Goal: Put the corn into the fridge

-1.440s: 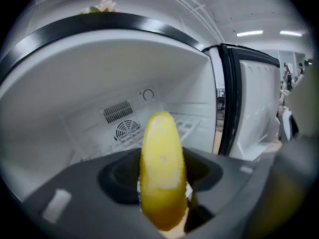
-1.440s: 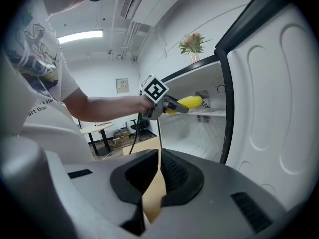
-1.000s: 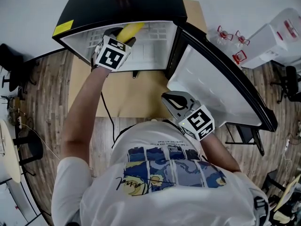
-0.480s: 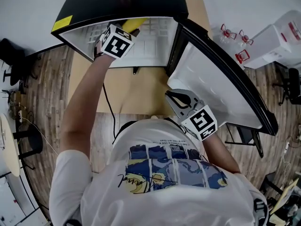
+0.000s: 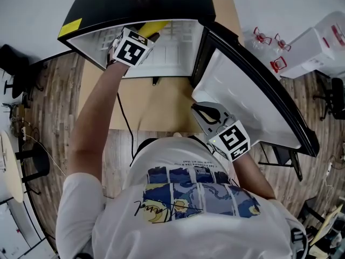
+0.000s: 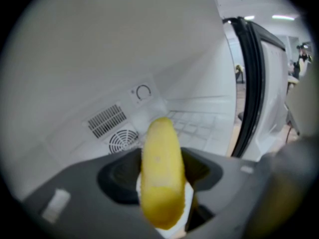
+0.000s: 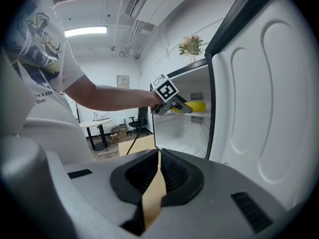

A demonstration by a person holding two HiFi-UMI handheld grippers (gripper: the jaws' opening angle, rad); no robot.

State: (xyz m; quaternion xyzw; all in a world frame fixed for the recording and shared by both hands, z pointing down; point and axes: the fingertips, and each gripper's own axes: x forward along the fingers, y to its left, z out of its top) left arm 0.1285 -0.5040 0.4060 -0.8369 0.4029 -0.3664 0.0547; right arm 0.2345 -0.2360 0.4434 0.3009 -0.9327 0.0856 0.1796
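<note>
Your left tool [image 5: 141,36] grips the corn [image 6: 159,173], its long axis pointing straight on into the open fridge [image 5: 140,7]; your right tool [image 7: 158,176] hangs closed and empty, nearer you.

A wood-plank floor [image 5: 54,107] carries everything. On it, at centre, lies a cardboard sheet [image 5: 156,109], and the fridge [image 5: 145,4] stands on the sheet's 12 o'clock end, its door [image 5: 253,85] swung open toward 3 o'clock. A black cable [image 5: 123,127] trails over the sheet toward 6 o'clock. Inside the fridge, a white wire shelf [image 5: 172,50] spans the cavity. Flowers [image 7: 191,45] sit on the fridge's top. Also on the floor are white boxes [image 5: 318,42] at 2 o'clock, a round table [image 5: 8,171] at 8 o'clock, and black chairs [image 5: 13,63] at 9 o'clock.
</note>
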